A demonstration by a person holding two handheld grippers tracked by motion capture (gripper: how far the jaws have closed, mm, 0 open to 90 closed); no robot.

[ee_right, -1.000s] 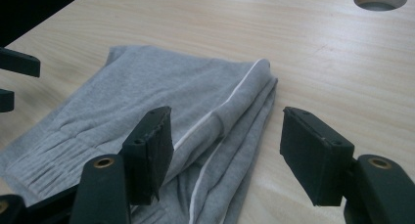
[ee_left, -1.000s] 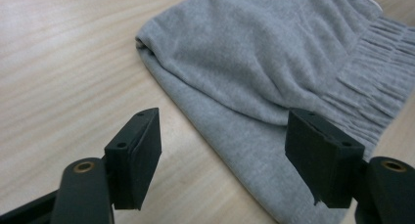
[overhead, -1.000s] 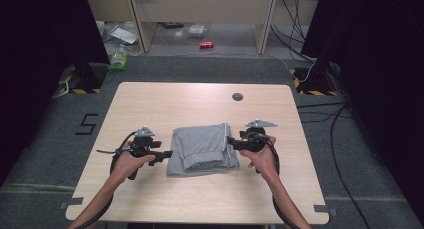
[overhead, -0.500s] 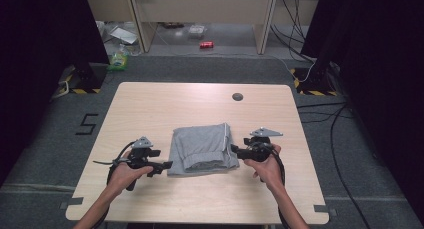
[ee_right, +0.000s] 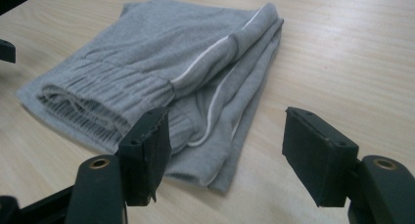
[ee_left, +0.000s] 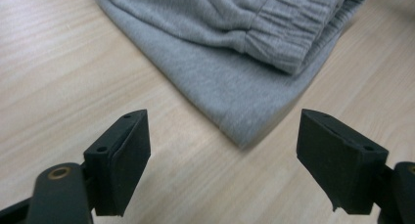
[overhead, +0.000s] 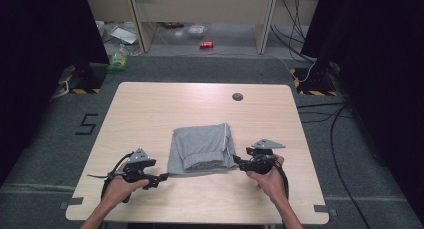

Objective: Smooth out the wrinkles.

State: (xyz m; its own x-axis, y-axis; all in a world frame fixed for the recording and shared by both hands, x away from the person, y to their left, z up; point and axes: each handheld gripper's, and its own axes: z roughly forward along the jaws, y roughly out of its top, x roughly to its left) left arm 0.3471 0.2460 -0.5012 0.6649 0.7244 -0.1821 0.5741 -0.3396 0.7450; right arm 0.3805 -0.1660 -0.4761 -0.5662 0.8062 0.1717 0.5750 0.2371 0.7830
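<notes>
Left tool (overhead: 161, 178): jaws wide, just been opening, nothing between; near-left corner of folded grey ribbed-waistband sweatpants (overhead: 202, 149) lies just ahead, untouched. Right tool (overhead: 236, 161): jaws wide, empty, at garment's near-right corner with white piping. Garment: flat at middle of light wooden table (overhead: 150, 106), between 2 tools. Advice: withdraw both tools level, clear of cloth; avoid snagging corners, keep fold intact.
</notes>
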